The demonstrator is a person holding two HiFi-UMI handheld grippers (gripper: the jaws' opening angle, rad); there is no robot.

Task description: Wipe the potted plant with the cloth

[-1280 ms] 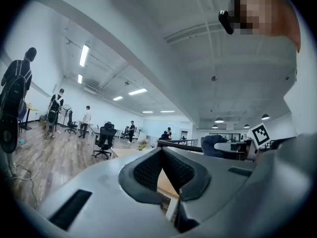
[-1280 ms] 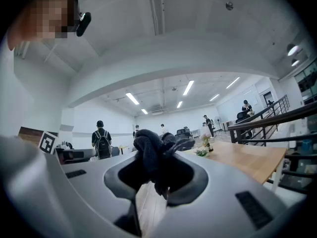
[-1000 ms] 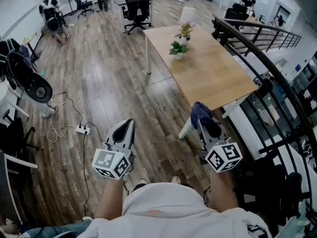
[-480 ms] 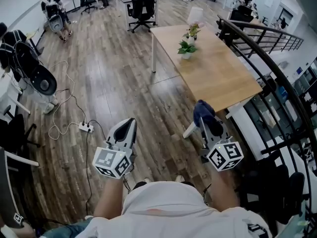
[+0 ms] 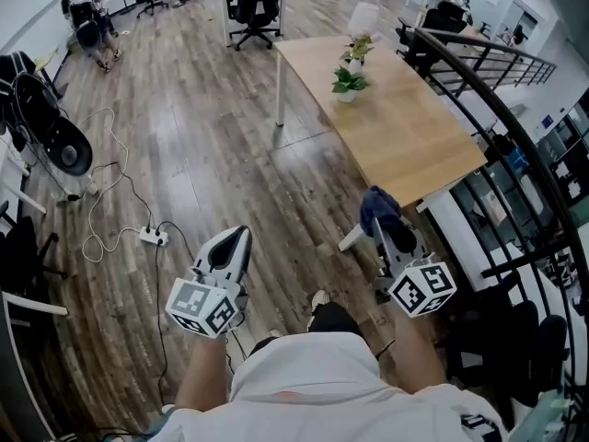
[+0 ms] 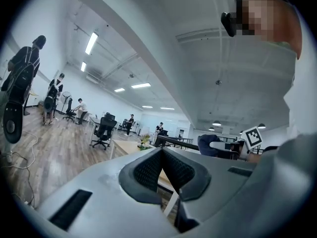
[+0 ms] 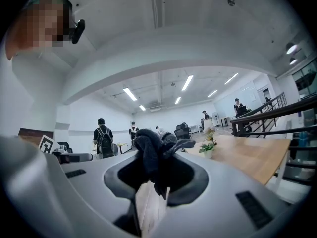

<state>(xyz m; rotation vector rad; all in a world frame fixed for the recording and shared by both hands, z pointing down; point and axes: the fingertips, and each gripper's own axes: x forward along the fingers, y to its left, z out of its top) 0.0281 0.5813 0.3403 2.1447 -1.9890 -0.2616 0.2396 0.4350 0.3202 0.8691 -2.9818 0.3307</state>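
Right gripper clamping dark cloth (bunched), left gripper closed

Head view: potted plant too small to tell leaves or pot detail; second plant behind it likewise. Near leg of table partly behind the cloth. Railing cut by right edge. Right gripper view: cloth bunch covers right gripper pad tips.

White short-sleeved shirt, pale grey left tongs and right tongs, black-and-white marker cubes
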